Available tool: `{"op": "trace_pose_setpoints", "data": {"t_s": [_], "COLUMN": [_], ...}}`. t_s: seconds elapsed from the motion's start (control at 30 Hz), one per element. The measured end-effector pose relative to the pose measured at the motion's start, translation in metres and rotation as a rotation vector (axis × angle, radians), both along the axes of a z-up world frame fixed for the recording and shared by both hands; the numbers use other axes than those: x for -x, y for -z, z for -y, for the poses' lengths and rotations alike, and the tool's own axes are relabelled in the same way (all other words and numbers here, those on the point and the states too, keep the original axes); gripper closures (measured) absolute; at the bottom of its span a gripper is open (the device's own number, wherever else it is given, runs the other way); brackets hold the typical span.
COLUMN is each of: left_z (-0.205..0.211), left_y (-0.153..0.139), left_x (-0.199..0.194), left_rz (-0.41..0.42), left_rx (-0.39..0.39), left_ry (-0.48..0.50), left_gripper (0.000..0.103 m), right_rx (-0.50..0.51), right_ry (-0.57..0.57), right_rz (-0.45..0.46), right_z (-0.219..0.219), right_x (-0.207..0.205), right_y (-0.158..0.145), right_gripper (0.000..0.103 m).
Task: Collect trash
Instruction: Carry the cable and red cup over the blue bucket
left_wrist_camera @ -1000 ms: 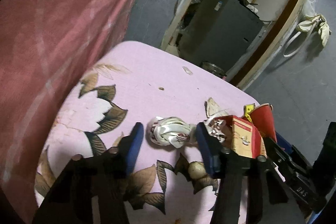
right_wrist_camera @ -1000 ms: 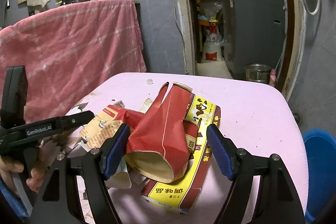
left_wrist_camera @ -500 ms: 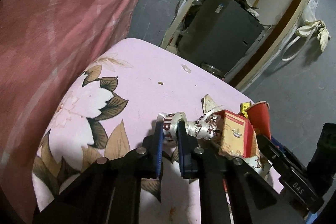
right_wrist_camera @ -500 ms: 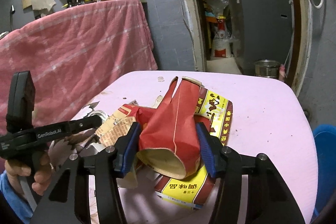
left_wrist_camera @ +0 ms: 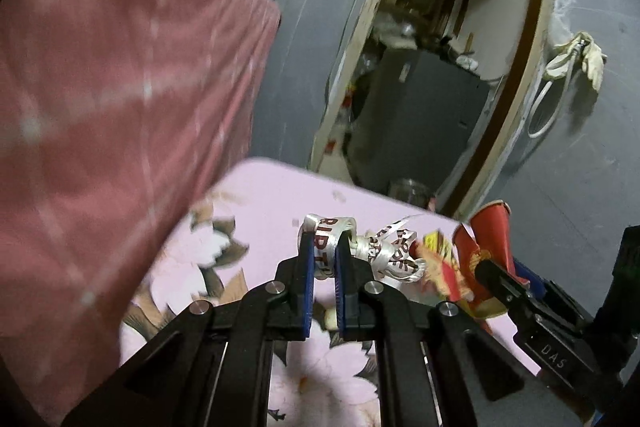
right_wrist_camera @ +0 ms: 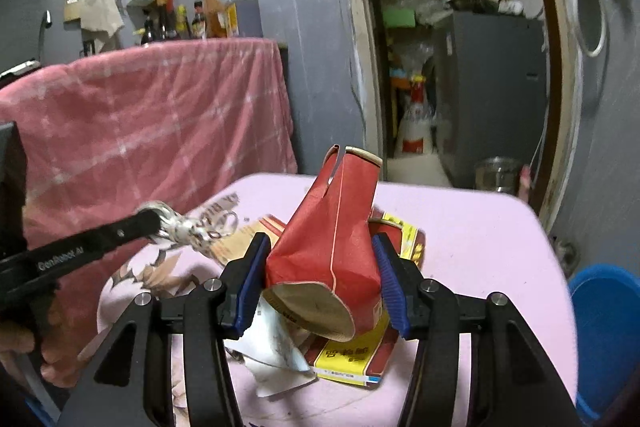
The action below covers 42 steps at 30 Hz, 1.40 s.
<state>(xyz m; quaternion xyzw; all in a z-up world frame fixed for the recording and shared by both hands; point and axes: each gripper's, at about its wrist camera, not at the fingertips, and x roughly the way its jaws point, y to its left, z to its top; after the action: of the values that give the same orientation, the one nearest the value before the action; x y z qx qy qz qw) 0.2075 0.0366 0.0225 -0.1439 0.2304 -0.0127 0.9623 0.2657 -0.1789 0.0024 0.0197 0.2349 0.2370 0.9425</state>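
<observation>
The left gripper [left_wrist_camera: 323, 269] jaws pinch the ribbon [left_wrist_camera: 380, 247]; the right gripper [right_wrist_camera: 322, 281] jaws clamp the red carton [right_wrist_camera: 332, 227], bucket [right_wrist_camera: 608, 327] lying right of the desk [right_wrist_camera: 472, 227].

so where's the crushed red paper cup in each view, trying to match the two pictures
Left wrist view: the crushed red paper cup is at the right edge of the pink table, lower right of the picture, right of the white ribbon.
Right wrist view: the cup fills the lower centre, clamped between the right gripper pads.
Shared landmark: the grey cabinet in the doorway behind the table.
</observation>
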Motion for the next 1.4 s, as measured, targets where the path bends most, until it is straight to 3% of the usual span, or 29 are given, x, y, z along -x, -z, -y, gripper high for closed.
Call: {"op": "trace_pose_setpoints", "data": {"t_s": [0.27,0.53,0.73,1.0,1.4], "left_z": [0.028,0.066,0.111,0.198,0.307], "left_y": [-0.026,-0.034,-0.041,-0.032,0.002], "left_x": [0.018,0.01,0.0,-0.011,-0.017], "left_rz": [0.127,0.186,0.19,0.174,0.086], "left_rx": [-0.08,-0.076,-0.055,-0.03,-0.076], "left_ry": [-0.017,0.042,0.143,0.299,0.447], "left_gripper": [0.097,0.097,0.097,0.097,0.097], "right_rx": [-0.051,-0.049,-0.031,0.0,-0.027], "right_ry": [0.062,0.148,0.242,0.416,0.598], "right_rz": [0.137,0.244,0.292,0.286,0.163], "right_z": [0.024,0.061,0.102,0.178,0.272], "right_x": [0.02,0.039,0.052,0.07,0.086], "right_y": [-0.024,-0.05,-0.06,-0.052,-0.016], "right_gripper": [0.053,0.053,0.052,0.052,0.052]}}
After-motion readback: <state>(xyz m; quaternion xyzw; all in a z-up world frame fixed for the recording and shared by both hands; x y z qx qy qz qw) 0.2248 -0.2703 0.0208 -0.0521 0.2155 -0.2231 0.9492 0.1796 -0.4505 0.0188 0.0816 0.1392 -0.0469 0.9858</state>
